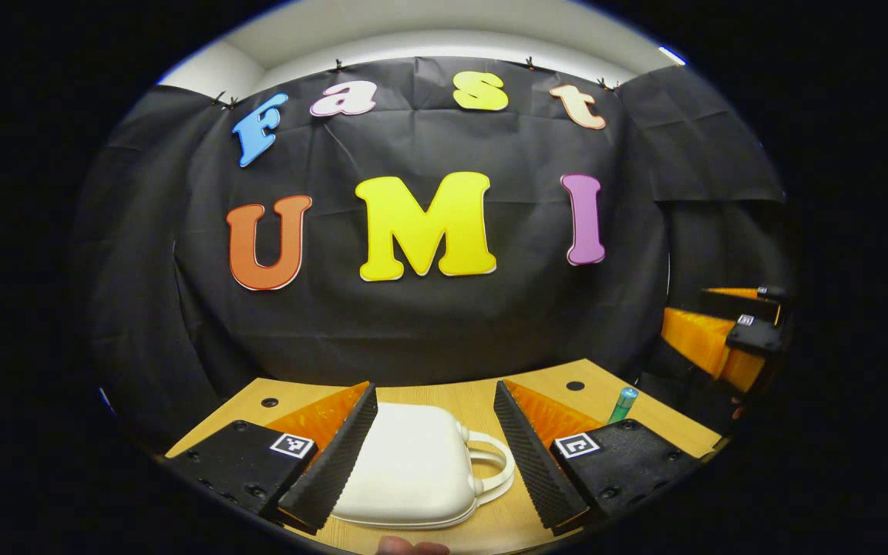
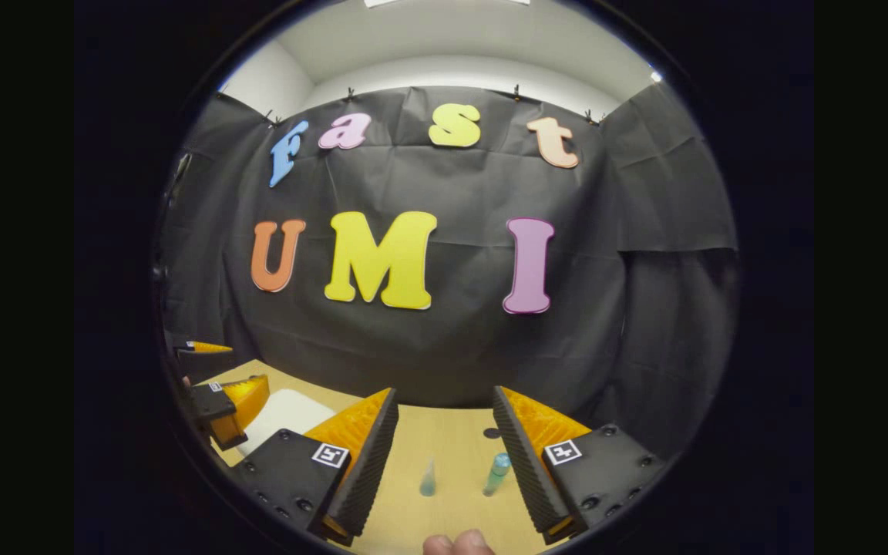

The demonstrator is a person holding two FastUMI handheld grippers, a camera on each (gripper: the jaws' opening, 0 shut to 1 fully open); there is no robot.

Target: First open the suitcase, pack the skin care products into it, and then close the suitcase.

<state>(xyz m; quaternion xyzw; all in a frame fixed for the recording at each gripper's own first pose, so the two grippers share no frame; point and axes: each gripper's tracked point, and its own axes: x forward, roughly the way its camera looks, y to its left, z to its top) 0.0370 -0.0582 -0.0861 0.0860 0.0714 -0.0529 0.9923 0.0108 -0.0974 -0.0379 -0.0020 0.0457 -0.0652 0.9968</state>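
White suitcase (image 1: pixel 413 462) is seen lying flat on wooden table (image 1: pixel 482 401), lid shut, handle to the right, contents hidden. Left gripper (image 1: pixel 435 432) is held above it w/ fingers spread, nothing clamped, probably staged for opening. Right gripper (image 2: pixel 444 439) is likewise held apart and empty, aimed at two skin care bottles: teal-capped bottle (image 2: pixel 497 472) and small clear bottle (image 2: pixel 428 479), both upright on table, still unpacked.

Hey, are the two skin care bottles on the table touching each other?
Apart. In the right gripper view, bare table shows between the clear bottle and the teal-capped bottle.
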